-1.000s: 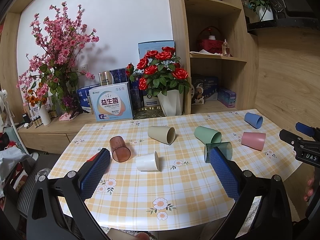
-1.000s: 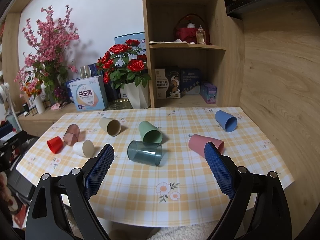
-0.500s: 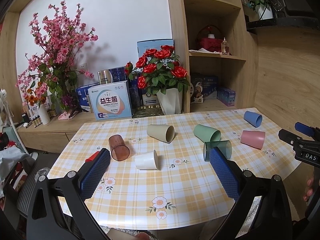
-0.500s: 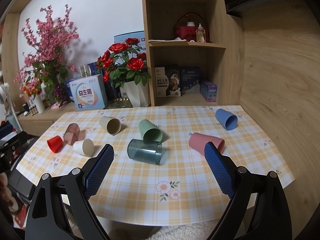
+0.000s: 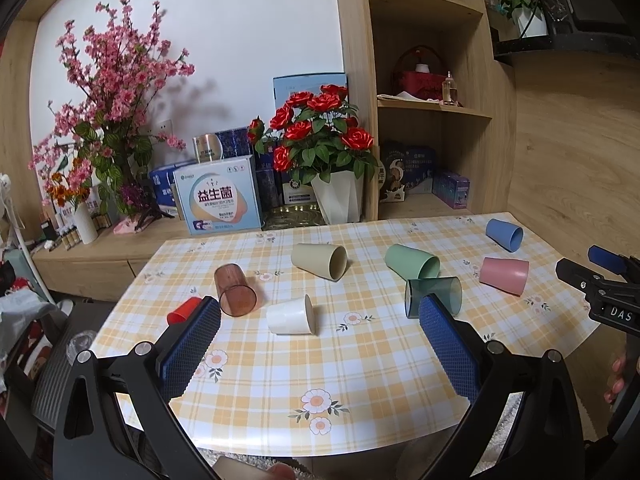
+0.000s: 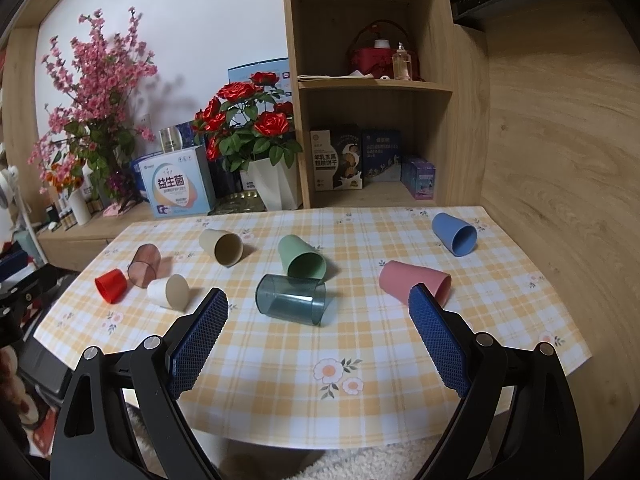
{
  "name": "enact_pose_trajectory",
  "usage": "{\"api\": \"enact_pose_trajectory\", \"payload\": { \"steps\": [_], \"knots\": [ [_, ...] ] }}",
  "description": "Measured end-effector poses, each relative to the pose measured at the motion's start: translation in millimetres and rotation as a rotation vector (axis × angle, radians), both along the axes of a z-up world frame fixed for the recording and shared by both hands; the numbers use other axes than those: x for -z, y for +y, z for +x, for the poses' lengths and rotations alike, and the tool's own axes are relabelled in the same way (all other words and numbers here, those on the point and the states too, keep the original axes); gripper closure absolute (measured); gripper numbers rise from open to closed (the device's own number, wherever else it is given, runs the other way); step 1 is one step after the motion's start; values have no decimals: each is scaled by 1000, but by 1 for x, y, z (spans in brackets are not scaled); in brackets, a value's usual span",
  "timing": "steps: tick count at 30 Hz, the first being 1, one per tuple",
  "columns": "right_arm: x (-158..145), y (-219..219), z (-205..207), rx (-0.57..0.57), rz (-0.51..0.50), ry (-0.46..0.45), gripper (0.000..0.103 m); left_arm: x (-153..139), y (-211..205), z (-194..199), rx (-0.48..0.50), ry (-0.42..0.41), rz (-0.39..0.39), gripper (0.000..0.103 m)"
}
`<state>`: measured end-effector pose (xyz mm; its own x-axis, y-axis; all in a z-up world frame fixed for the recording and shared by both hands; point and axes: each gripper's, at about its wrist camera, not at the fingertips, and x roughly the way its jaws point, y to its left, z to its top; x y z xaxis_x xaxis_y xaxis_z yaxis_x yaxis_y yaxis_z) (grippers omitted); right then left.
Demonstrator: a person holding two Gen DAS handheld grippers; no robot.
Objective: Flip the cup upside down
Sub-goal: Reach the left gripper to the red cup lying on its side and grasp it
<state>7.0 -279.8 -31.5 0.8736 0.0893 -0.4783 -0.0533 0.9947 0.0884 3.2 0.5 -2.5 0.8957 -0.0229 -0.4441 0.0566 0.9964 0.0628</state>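
Note:
Several cups lie on their sides on the checked table (image 6: 320, 340): red (image 6: 111, 285), clear brown (image 6: 145, 260), white (image 6: 169, 291), beige (image 6: 222, 241), green (image 6: 302, 258), dark teal (image 6: 291, 299), pink (image 6: 412, 280) and blue (image 6: 455, 233). My right gripper (image 6: 318, 304) is open and empty, above the table's near edge, in front of the teal cup. My left gripper (image 5: 320, 316) is open and empty, short of the white cup (image 5: 290, 315) and the brown cup (image 5: 234, 289).
A white pot of red roses (image 5: 338, 198), a boxed product (image 5: 218, 200) and a pink blossom vase (image 5: 86, 222) stand on the sideboard behind the table. A shelf unit (image 6: 372, 80) rises at the back. A wooden wall (image 6: 560, 160) runs along the right.
Both grippers have drifted slightly; the view has shifted a little. No cup has moved.

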Motion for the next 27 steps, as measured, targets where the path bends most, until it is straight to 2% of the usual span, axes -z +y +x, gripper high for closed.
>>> {"api": "enact_pose_trajectory", "payload": {
  "steps": [5,11,16,20,23,25,27],
  "knots": [
    [-2,1,14,-22,-29,30,14,6,9,5,-2,27,-22,6],
    [9,-11,43,-5,8,50,14,26,36,23,-38,101,-10,6],
    [31,-27,73,-10,105,115,14,55,72,41,-111,202,-22,6],
    [51,-33,90,-38,173,189,14,71,100,52,-214,236,16,6],
    [64,-29,98,-44,149,240,14,75,133,69,-235,250,-22,6],
    [72,-26,104,-50,125,270,14,71,149,83,-223,227,18,6],
    [81,-24,111,-74,141,309,14,70,167,109,-238,222,109,7]
  ]
}}
